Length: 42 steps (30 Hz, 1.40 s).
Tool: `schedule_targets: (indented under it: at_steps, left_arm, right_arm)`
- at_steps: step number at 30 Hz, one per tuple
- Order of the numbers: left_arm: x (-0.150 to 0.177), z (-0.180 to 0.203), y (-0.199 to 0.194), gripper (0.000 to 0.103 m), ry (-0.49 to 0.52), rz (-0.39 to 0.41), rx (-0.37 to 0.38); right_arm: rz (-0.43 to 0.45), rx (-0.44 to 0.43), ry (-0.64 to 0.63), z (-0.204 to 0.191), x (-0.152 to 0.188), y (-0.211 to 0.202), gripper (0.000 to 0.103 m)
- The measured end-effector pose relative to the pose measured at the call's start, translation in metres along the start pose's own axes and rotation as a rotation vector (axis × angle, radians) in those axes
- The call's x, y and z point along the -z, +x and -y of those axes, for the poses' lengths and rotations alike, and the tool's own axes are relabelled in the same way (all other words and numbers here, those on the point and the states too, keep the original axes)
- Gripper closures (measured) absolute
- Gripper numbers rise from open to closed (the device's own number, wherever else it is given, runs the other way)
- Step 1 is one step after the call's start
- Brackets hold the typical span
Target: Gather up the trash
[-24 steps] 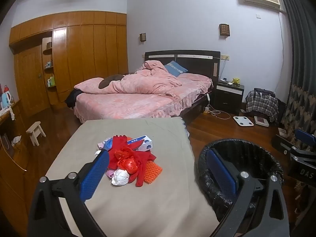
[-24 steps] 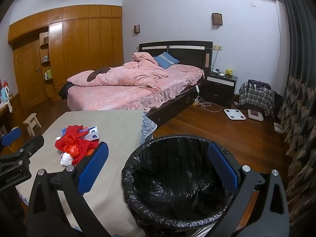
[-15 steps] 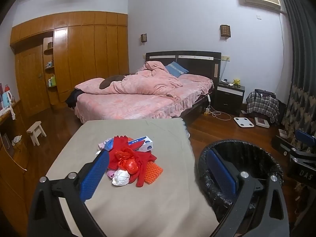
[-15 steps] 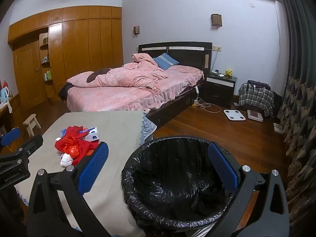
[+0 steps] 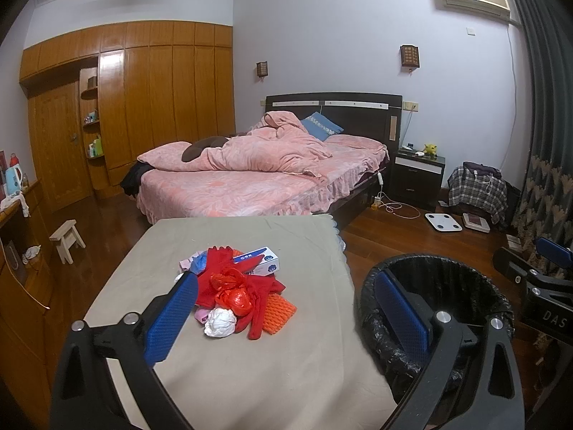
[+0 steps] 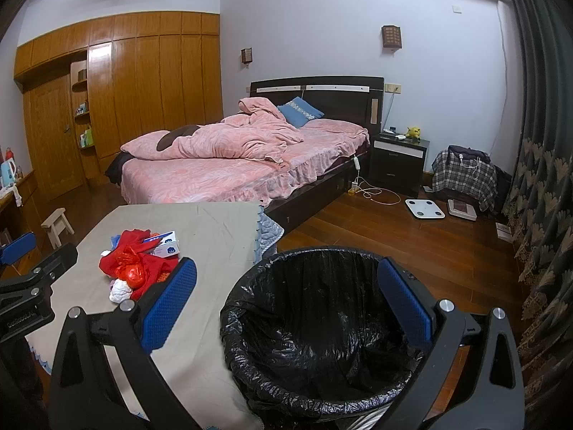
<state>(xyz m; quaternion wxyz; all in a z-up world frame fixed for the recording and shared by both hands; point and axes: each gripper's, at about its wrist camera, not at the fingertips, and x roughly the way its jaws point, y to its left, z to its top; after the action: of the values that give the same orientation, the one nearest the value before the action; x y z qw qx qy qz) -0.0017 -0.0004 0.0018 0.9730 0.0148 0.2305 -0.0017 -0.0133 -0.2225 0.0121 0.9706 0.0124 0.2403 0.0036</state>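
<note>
A heap of trash (image 5: 236, 294) lies on the grey-clothed table (image 5: 250, 376): red plastic bags, a white crumpled wad (image 5: 220, 322), an orange foam net (image 5: 277, 313) and a blue-and-white box (image 5: 259, 259). My left gripper (image 5: 286, 311) hovers open over the table's near half, short of the heap, nothing between its fingers. Beside the table's right edge stands a bin lined with a black bag (image 6: 322, 326). My right gripper (image 6: 286, 304) is open above the bin's near rim, holding nothing. The heap (image 6: 138, 265) shows left in the right wrist view.
A bed with pink bedding (image 5: 261, 172) stands behind the table. A small wooden stool (image 5: 66, 240) is on the floor at left, a nightstand (image 5: 417, 175) and a white scale (image 5: 444, 222) at right. Dark curtains (image 6: 537, 179) hang along the right.
Both views have tilted slightly; the grippers have barely shifted. Both stay open and the trash heap has not moved.
</note>
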Motion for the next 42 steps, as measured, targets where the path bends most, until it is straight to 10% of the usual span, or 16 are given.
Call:
schedule_targets:
  at_steps: [42]
  left_arm:
    - [-0.0032,-0.0017,0.0001,0.006,0.000,-0.002,-0.002]
  right_arm:
    - [-0.001,-0.002,0.001,-0.0013,-0.0006,0.0028,0.005]
